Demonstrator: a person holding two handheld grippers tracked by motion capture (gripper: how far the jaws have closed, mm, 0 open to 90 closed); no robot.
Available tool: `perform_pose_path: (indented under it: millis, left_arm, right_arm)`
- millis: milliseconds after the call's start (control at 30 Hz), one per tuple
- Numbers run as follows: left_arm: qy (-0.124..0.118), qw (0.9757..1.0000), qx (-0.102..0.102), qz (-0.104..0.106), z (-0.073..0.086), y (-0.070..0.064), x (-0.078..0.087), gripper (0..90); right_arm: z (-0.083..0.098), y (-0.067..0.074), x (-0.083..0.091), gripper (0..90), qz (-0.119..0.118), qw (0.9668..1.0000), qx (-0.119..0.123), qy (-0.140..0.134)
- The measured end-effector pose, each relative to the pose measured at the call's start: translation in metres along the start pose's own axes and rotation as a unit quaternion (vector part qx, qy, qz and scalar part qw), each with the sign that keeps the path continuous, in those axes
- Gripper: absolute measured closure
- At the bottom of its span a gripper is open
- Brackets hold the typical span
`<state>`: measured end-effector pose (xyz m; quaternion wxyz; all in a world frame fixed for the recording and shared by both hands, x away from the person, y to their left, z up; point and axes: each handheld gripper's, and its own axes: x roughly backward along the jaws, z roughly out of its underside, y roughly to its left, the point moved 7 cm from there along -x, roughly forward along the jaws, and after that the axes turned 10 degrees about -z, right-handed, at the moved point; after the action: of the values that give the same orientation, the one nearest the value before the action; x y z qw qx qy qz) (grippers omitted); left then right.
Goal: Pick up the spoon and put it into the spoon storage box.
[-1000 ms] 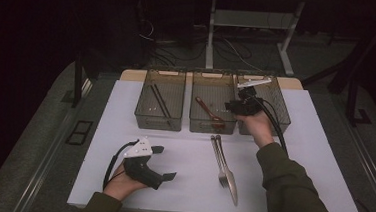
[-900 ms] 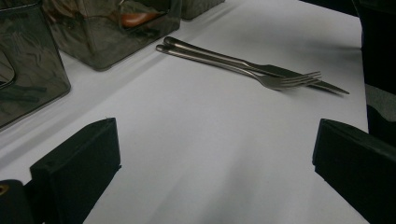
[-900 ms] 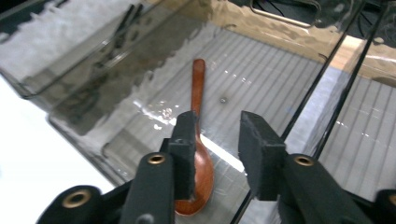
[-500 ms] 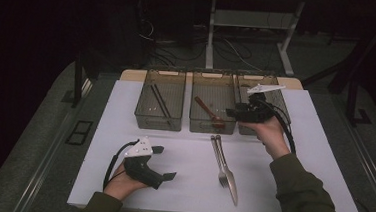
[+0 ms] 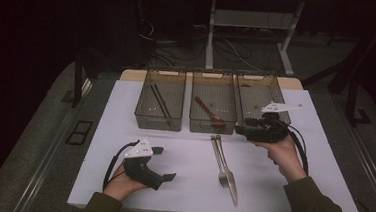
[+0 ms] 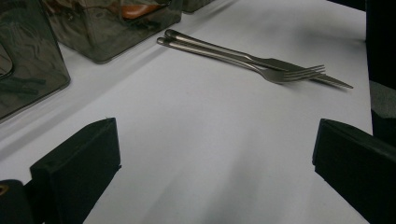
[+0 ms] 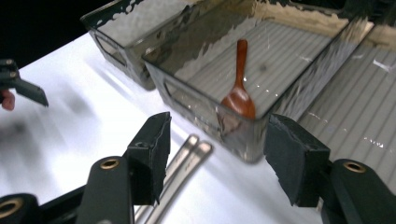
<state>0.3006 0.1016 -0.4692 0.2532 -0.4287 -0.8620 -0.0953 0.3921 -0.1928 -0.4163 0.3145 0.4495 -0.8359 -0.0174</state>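
the right gripper (image 5: 239,130) hangs at the near edge of the right bin (image 5: 263,86), its jaws just opened and nothing between them. the fork (image 5: 220,161) and knife (image 5: 228,174) lie side by side on the white table (image 5: 322,165), near the middle bin (image 5: 215,85) holding a wooden spoon (image 7: 239,95). the left gripper (image 5: 164,163) rests on the table at the near left, jaws wide apart and holding nothing.

Three bins (image 5: 158,119) in row at table's (image 5: 126,101) back; spoon (image 5: 209,112) in middle bin; fork (image 5: 220,158) and knife (image 5: 227,171) just before it.
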Motion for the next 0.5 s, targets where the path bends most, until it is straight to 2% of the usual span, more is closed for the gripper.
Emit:
perform_pose_path:
  millis: [500]
  left_arm:
    - [0.001, 0.9999, 0.004, -0.011, 0.004, 0.002, 0.008, 0.0]
  right_arm:
    - [0.049, 0.009, 0.019, 37.8, -0.011, 0.9998, -0.002, 0.018]
